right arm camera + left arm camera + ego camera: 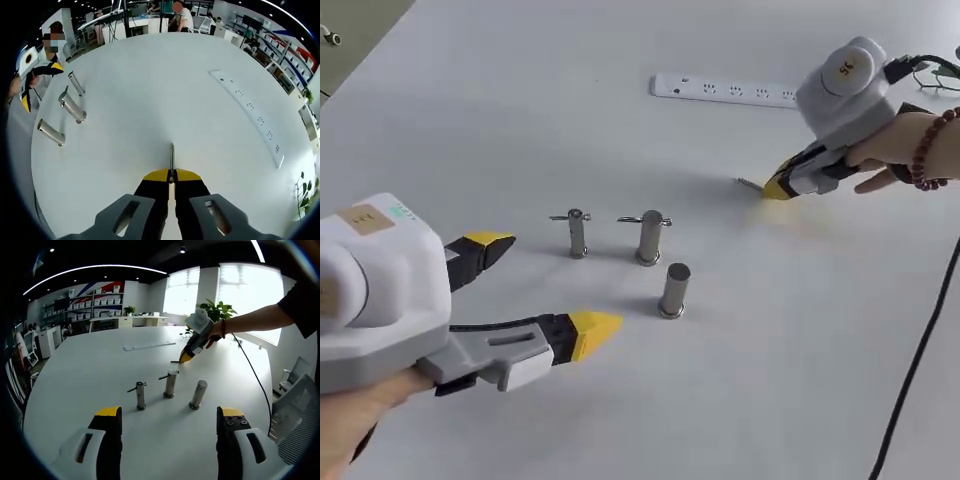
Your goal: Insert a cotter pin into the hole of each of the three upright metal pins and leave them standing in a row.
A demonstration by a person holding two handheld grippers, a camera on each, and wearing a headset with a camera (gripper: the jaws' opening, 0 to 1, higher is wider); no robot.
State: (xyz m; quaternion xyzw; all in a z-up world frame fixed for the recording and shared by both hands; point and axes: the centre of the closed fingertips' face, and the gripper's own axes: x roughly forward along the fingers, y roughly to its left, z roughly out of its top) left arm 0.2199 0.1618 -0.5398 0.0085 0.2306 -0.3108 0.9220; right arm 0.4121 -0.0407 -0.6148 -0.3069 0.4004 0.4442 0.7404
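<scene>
Thin cotter pin (171,159), probably light and slippery. The right hand-held gripper (778,188) nips its end, well apart from the bare metal pin (673,289). The left hand-held gripper (545,283) is spread.

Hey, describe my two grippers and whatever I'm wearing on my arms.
The left gripper and right gripper match: rounded white housings, grey bodies, black jaws with yellow tips. The left bears a rectangular tan sticker, the right a round tan sticker with dark characters. A black cable leaves the right gripper. You wear a reddish-brown bead bracelet on the right wrist and a dark short sleeve.
</scene>
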